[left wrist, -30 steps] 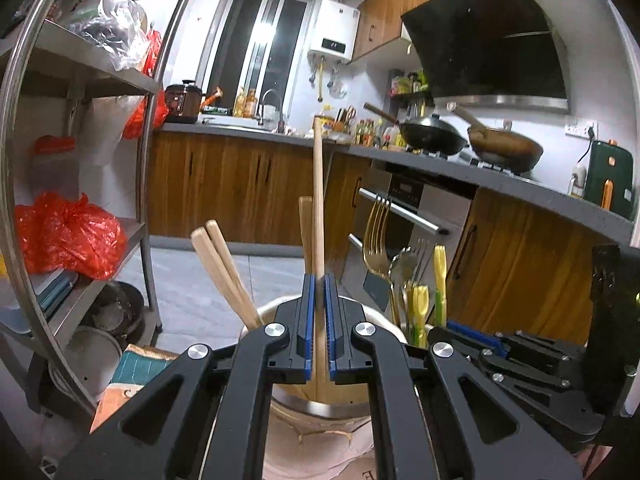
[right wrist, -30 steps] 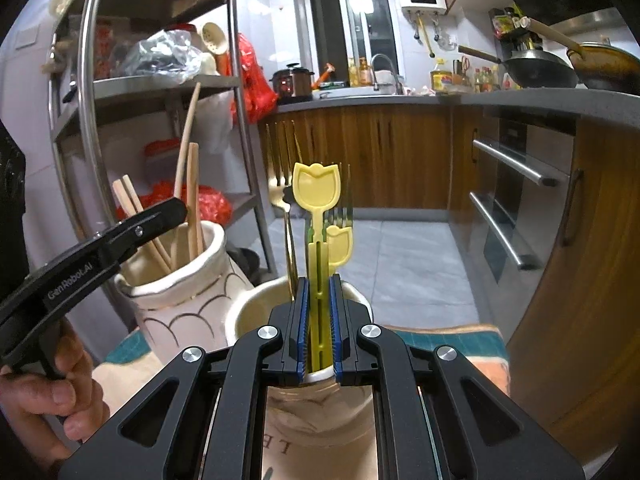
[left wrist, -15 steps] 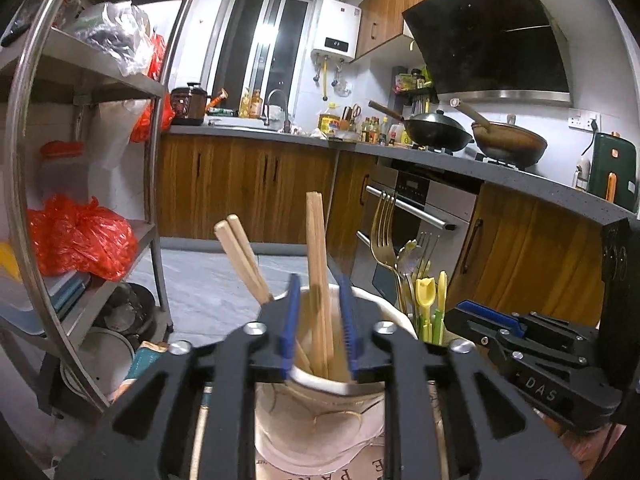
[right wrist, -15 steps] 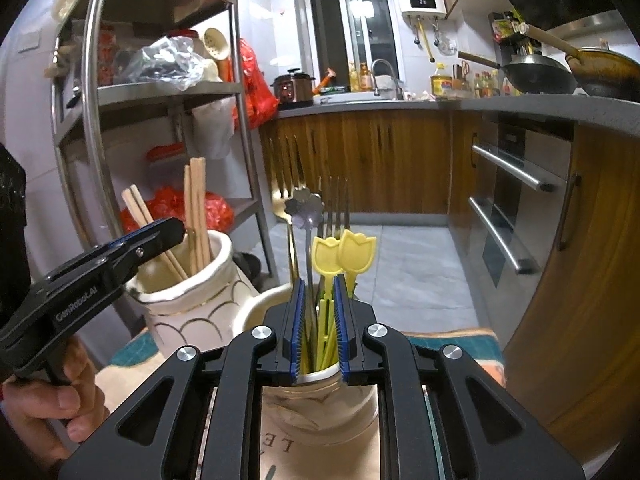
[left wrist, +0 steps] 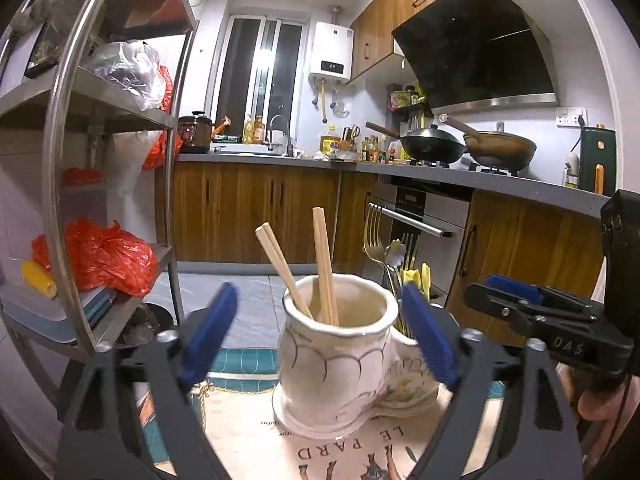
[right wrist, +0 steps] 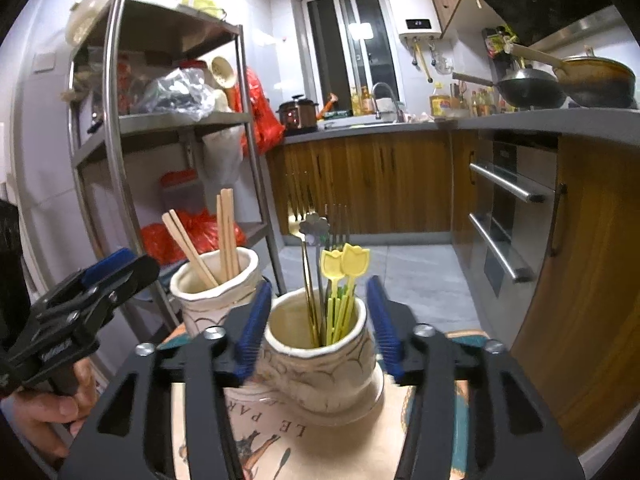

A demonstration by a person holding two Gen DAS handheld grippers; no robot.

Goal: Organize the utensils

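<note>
A white ceramic jar point(left wrist: 336, 356) holds wooden chopsticks point(left wrist: 325, 268), leaning loose inside it. My left gripper point(left wrist: 318, 336) stands in front of the jar. Its jaws are opening wide, the blue pads point(left wrist: 208, 332) are clear of the jar's sides, and nothing is held. A second white jar point(right wrist: 320, 368) holds forks, a flower-headed spoon and yellow tulip picks point(right wrist: 346, 262). My right gripper point(right wrist: 318, 326) is just before it. Its jaws are opening either side of the jar's rim without pressing on it. The chopstick jar point(right wrist: 216, 288) stands to the left, with the left gripper point(right wrist: 80, 300) beside it.
Both jars stand on a printed mat point(right wrist: 272, 436) with a teal border. A metal shelf rack point(left wrist: 120, 128) with red bags point(left wrist: 104, 256) rises close on the left. Wooden cabinets and an oven point(right wrist: 508, 216) run along the right. A person's hand point(right wrist: 48, 412) holds the left gripper.
Both grippers went from shut to open. The left let go of a chopstick, which dropped into its jar. The right let go of a yellow pick into its jar. Both pulled back.
</note>
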